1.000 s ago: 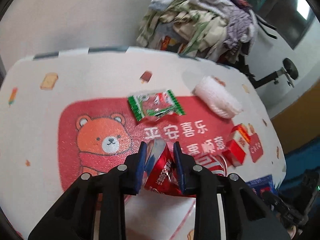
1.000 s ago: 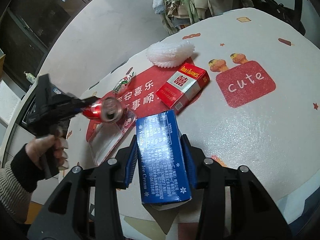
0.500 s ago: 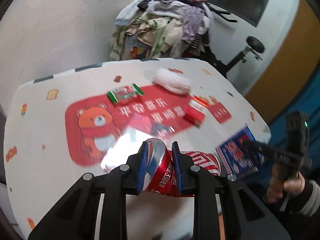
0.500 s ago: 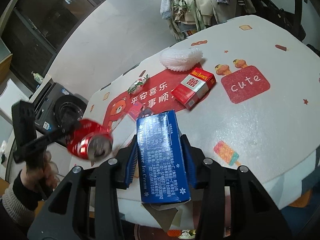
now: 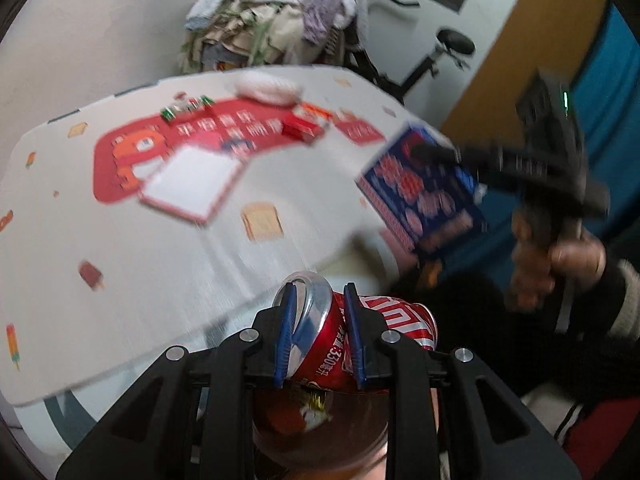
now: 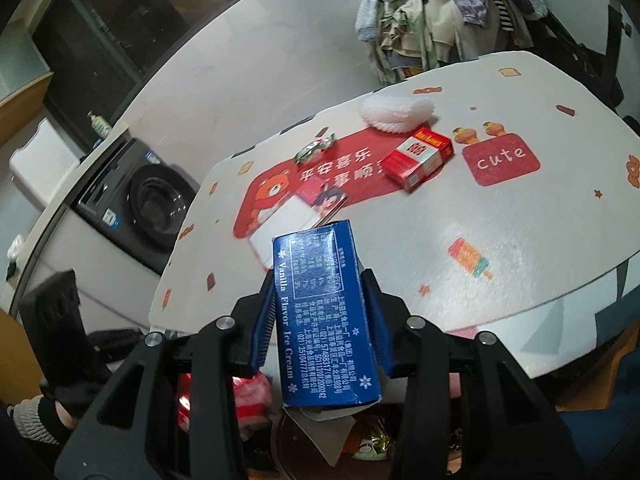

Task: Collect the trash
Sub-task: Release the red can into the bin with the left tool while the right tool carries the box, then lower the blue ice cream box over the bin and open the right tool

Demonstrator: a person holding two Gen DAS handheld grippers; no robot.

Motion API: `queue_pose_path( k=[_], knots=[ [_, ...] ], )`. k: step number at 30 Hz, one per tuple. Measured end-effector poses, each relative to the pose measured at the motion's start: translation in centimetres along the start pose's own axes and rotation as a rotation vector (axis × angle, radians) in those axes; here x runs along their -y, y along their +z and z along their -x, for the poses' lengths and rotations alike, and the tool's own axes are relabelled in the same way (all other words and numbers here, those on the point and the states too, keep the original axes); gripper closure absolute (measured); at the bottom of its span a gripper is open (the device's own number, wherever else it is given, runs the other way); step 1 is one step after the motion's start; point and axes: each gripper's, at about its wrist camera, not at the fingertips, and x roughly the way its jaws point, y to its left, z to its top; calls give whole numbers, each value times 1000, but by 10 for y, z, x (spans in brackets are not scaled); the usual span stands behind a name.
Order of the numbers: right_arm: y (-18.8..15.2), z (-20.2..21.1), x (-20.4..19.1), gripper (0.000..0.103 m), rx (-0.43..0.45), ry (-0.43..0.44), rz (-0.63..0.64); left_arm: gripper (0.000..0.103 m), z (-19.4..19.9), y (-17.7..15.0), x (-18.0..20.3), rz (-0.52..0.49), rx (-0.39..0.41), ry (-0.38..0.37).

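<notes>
Now both loads are off the table [image 5: 120,280], past its near edge at 6 o'clock: left gripper [image 5: 318,332] pinching the red can [image 5: 340,344], right gripper [image 6: 320,320] pinching the blue carton [image 6: 324,320]. Next: release over the bin [image 5: 320,432] below (partly hidden). Room open.

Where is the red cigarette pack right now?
In the right wrist view, the red cigarette pack lies on the table, between the white foam net and the "cute" patch.
</notes>
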Motion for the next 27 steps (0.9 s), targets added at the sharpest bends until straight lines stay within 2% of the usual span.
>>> queue_pose_path(
  k=[4, 8, 12, 16, 19, 21, 23, 27],
  knots=[
    [-9, 5, -4, 60, -5, 3, 11, 79, -15, -27, 18, -52, -51, 16],
    [-18, 9, -2, 60, -16, -2, 7, 79, -31, -48, 26, -55, -91, 22],
    [-25, 9, 2, 60, -25, -3, -2, 79, -45, -62, 33, -90, -122, 36],
    [-30, 6, 5, 60, -39, -5, -12, 77, -55, -70, 31, -70, -148, 24],
    [-34, 4, 5, 60, -39, -16, -5, 41, -52, -71, 30, -42, -132, 8],
    [-37, 2, 5, 60, -40, -21, 0, 37, -42, -68, 32, -51, -87, 36],
    [-41, 0, 5, 60, -45, -25, 1, 24, -31, -63, 32, -41, -38, 75],
    [-49, -5, 0, 60, -57, -35, 21, 11, 4, -53, 25, 32, 102, 160]
  ],
)
